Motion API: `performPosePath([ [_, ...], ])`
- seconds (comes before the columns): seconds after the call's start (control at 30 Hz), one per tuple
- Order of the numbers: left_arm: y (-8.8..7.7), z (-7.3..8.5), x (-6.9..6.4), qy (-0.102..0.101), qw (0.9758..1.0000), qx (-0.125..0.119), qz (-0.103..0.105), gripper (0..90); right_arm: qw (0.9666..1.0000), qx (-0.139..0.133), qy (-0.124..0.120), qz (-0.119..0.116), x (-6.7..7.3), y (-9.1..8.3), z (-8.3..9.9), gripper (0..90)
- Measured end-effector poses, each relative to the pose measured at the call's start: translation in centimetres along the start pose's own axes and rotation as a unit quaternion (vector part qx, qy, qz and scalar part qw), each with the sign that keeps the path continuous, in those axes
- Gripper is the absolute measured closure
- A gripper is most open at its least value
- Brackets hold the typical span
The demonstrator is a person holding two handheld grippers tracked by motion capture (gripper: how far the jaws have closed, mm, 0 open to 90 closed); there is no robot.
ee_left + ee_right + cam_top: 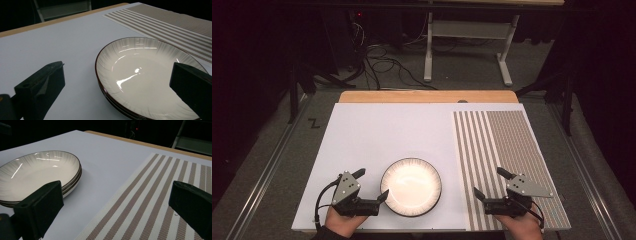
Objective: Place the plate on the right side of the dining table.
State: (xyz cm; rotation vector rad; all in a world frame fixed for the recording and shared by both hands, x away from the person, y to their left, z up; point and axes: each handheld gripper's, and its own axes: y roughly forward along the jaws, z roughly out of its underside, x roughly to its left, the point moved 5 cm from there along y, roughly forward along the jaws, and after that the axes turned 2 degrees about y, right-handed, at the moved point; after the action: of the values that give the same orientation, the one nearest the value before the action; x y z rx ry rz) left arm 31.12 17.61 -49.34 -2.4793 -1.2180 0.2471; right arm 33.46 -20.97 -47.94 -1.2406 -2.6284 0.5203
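Plates (411, 186) sat stacked at near edge of white board (377, 135), between your hands. You held left tongs (373, 187) and right tongs (493, 184) wide apart, empty, flanking stack; striped mat (507, 150) lay bare under right, likely landing spot.

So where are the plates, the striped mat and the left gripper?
plates (411, 186): high view, centre of the top plate.
striped mat (507, 150): high view, middle of the mat.
left gripper (371, 184): high view, midway between its fingers.
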Motion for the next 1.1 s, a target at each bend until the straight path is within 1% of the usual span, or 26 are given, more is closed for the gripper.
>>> performPosePath([
  [0.17, 0.19, 0.12, 0.04, 0.0, 1.0, 0.005, 0.002, 1.4, 1.0, 0.0, 0.001, 0.001, -0.01, -0.04, 0.09, 0.2],
  [0.33, 0.22, 0.15, 0.05, -0.002, 1.0, 0.006, 0.004, 1.8, 1.0, -0.001, 0.009, -0.003, 0.0, -0.04, 0.12, 0.2],
  [0.37, 0.2, 0.13, 0.05, -0.002, 1.0, 0.005, 0.003, 1.9, 1.0, -0.002, 0.006, -0.004, 0.01, 0.04, 0.14, 0.2],
  [0.7, 0.31, 0.3, 0.21, -0.005, 0.9999, 0.011, 0.001, 2.3, 1.0, -0.001, 0.009, -0.003, 0.01, -0.03, 0.16, 0.2],
  [1.0, 0.33, 0.29, 0.24, -0.007, 0.9999, 0.012, 0.001, 2.5, 1.0, -0.003, 0.006, -0.002, 0.06, 0.0, 0.18, 0.3],
  [1.03, 0.36, 0.34, 0.27, -0.012, 0.9998, 0.015, 0.003, 2.5, 1.0, -0.003, 0.003, -0.002, 0.03, 0.05, 0.2, 0.2],
  [1.1, 0.37, 0.38, 0.31, -0.013, 0.9998, 0.016, 0.004, 2.5, 1.0, -0.001, 0.004, -0.001, 0.03, 0.08, 0.23, 0.3],
])
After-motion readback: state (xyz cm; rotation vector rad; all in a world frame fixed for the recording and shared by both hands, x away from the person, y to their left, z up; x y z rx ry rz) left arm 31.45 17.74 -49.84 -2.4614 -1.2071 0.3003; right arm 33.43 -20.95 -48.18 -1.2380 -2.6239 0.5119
